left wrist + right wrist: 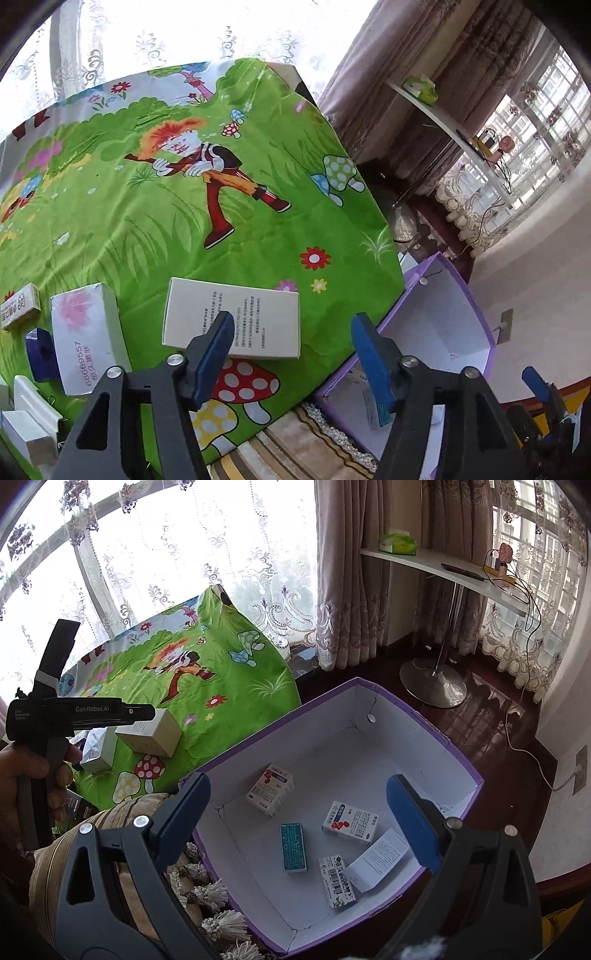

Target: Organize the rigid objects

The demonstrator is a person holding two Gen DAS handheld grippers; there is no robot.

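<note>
A beige carton (pixel 236 321) with printed text lies on the green cartoon cloth (pixel 221 229). My left gripper (pixel 291 350) is open just short of it; the left pad overlaps the carton's near edge and the right pad is well clear. From the right wrist view, the left gripper (pixel 144 714) is in a hand above the same carton (pixel 151 734). My right gripper (pixel 299 781) hangs open and empty over the purple box (pixel 406 709). Inside lie several small medicine cartons, among them a red-and-white one (pixel 271 790) and a teal one (pixel 293 847), plus a leaflet (pixel 380 856).
More cartons lie at the cloth's left: a white one with a pink flower (pixel 85 332), a small beige one (pixel 20 306), a blue item (pixel 42 354). A striped tasselled cushion (pixel 122 834) borders the purple box. A pedestal table (pixel 436 679) and a cable stand on the wooden floor.
</note>
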